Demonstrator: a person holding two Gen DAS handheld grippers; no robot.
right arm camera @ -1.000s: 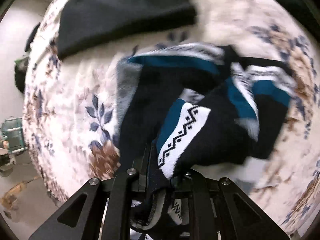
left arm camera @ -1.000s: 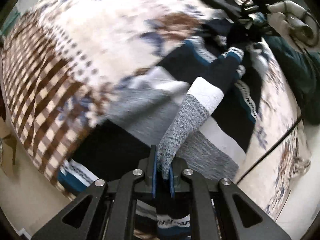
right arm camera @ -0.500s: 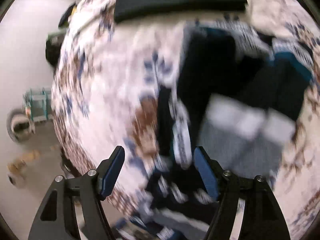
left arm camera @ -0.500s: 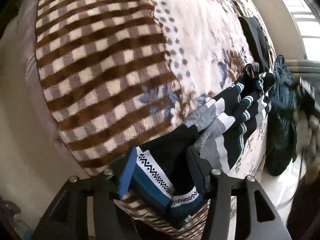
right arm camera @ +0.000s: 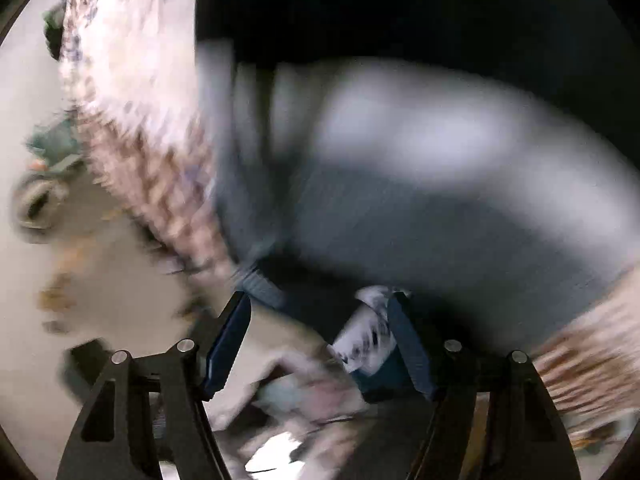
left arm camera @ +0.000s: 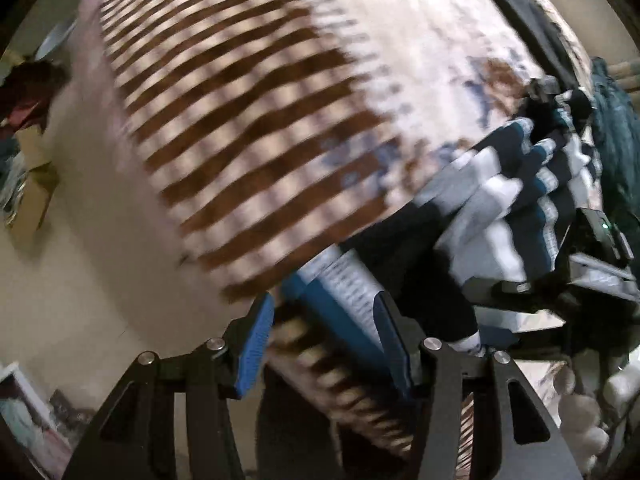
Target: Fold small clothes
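A pile of patterned socks (left arm camera: 500, 200), navy, teal, grey and white, lies on a brown-and-cream blanket (left arm camera: 240, 120) near its edge. My left gripper (left arm camera: 324, 344) is open; a teal-and-white sock cuff (left arm camera: 344, 284) lies between its blue pads without being pinched. My right gripper (right arm camera: 320, 340) is open close over the grey and dark sock fabric (right arm camera: 400, 200), with a patterned cuff (right arm camera: 364, 340) beside its right pad. The right gripper's body (left arm camera: 592, 280) shows at the right of the left wrist view. Both views are motion-blurred.
A black garment (left arm camera: 536, 32) lies further back on the blanket. A dark teal cloth (left arm camera: 616, 128) hangs at the far right. The blanket's edge drops to a pale floor (left arm camera: 100, 260) on the left, with a cardboard box (left arm camera: 32, 192) there.
Both grippers let go of the socks they held and opened. Both then moved down toward the near edge of the pile; the right one is now very close to the fabric.
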